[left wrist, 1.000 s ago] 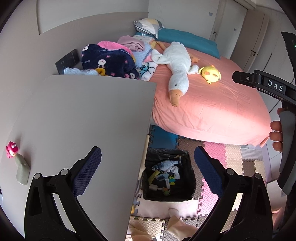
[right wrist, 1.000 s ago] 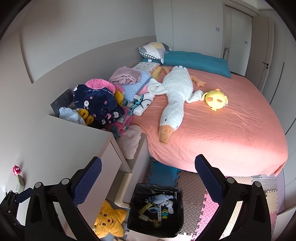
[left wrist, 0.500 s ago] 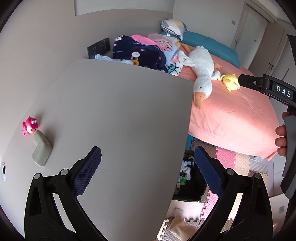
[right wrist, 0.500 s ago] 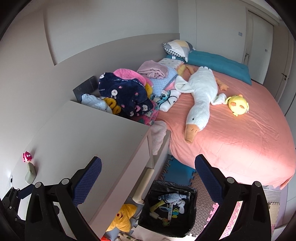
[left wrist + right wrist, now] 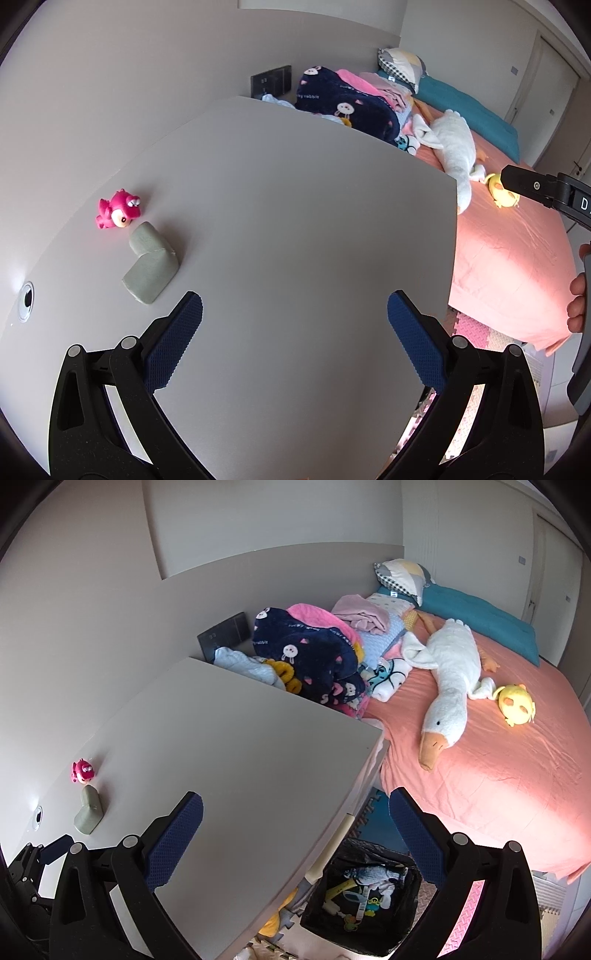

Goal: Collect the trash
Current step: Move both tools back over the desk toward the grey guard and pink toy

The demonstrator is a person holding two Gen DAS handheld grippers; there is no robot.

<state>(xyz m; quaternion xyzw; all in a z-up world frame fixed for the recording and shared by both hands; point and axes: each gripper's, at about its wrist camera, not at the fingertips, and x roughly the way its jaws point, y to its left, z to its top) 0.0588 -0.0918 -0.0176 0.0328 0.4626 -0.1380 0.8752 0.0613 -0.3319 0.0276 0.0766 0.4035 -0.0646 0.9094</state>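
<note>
The black-lined square trash bin (image 5: 364, 897) sits on the floor mats at the foot of the grey desk (image 5: 236, 760), between the desk and the bed with the salmon-pink sheet (image 5: 491, 782); I can see it already holds a jumble of small packets and scraps. On the desk I have only two candidates: a grey-green L-shaped foam corner guard (image 5: 151, 264) lying flat, and just beside it a small pink rubber monster toy (image 5: 118, 214).

My left gripper (image 5: 294, 321) hangs over the desk with its blue pads spread wide and nothing between them; my right gripper (image 5: 295, 819) is equally wide apart and empty, above the desk's edge and the bin.

My worry is picking wrongly: the toy sits so close to the guard that a wide grab could catch it or knock it away, and I judge it is not trash. The guard lies low and flat, so the pads may skid over it.

Readable writing: "DA" on the right tool's body in the left view, and "rabbit" on the navy bunny-print fleece blanket (image 5: 314, 657).
</note>
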